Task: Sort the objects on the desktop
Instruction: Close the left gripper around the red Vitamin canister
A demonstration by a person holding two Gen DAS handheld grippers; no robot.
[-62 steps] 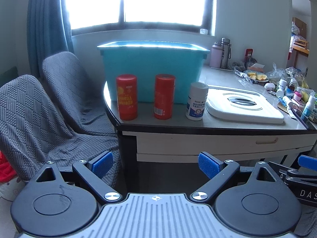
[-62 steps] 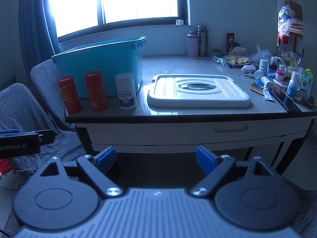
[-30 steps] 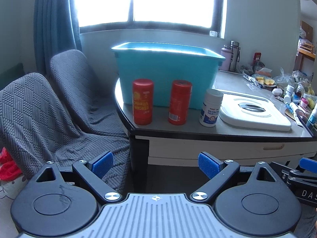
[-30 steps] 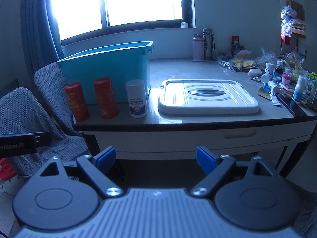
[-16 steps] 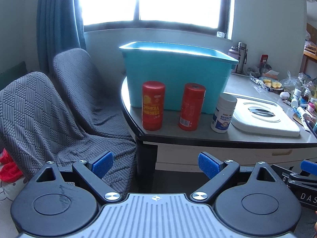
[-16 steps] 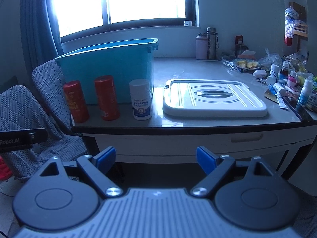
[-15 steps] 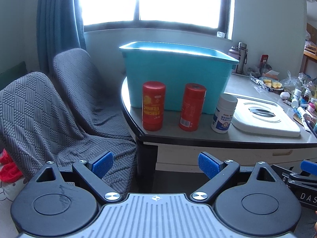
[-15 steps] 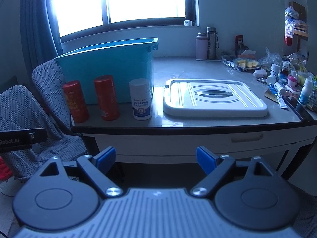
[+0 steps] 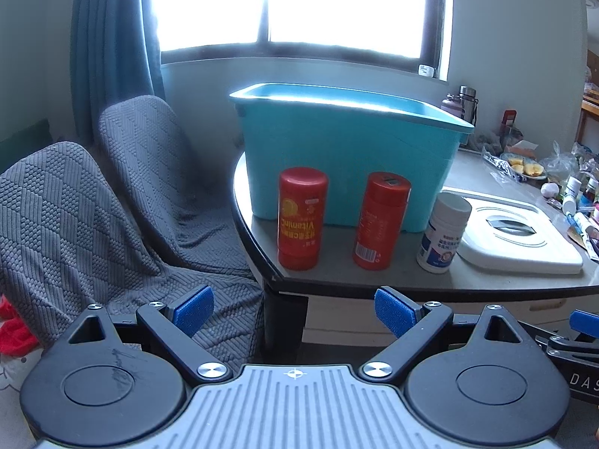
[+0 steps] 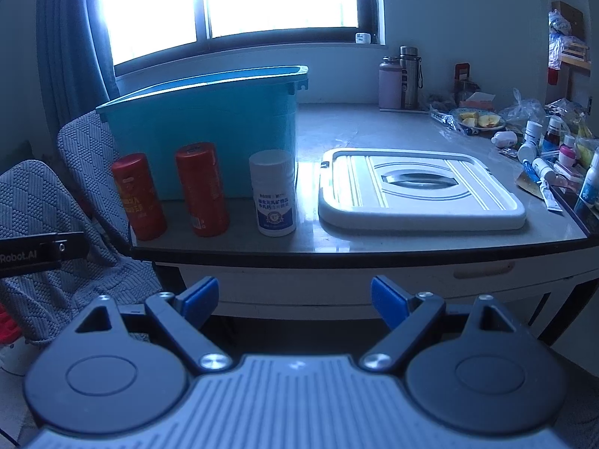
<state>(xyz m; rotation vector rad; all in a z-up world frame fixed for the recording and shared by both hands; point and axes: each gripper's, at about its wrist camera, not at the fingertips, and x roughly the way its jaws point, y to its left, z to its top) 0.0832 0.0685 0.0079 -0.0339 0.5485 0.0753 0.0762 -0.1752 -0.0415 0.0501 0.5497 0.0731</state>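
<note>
Blue-padded fingers of the left gripper (image 9: 294,310) are spread wide with nothing between them, held off the desk (image 9: 393,277) below its front edge. Right gripper (image 10: 294,301) likewise stands wide apart and holds nothing, short of the desk's front edge.

Landmark: the teal bin (image 9: 348,157), standing on the desk's left end below the window.

In front of the bin, near the desk's front edge, three containers stand upright in a row, apart from one another: a red can (image 9: 301,219) at the left corner, a second red can (image 9: 381,220) to its right, and a white bottle (image 9: 443,232) off the bin's right front corner. None touches a gripper.

Right of the bin, just beside the white bottle, a white lid (image 10: 419,189) lies flat on the desk.

Further right of the bin, along the desk's far side, small bottles (image 10: 535,138) and a plate of fruit (image 10: 477,119) sit clustered. Two flasks (image 10: 398,76) stand behind the bin's right end, by the wall.

Left of the bin, off the desk, stand two grey-covered chairs (image 9: 93,202).
</note>
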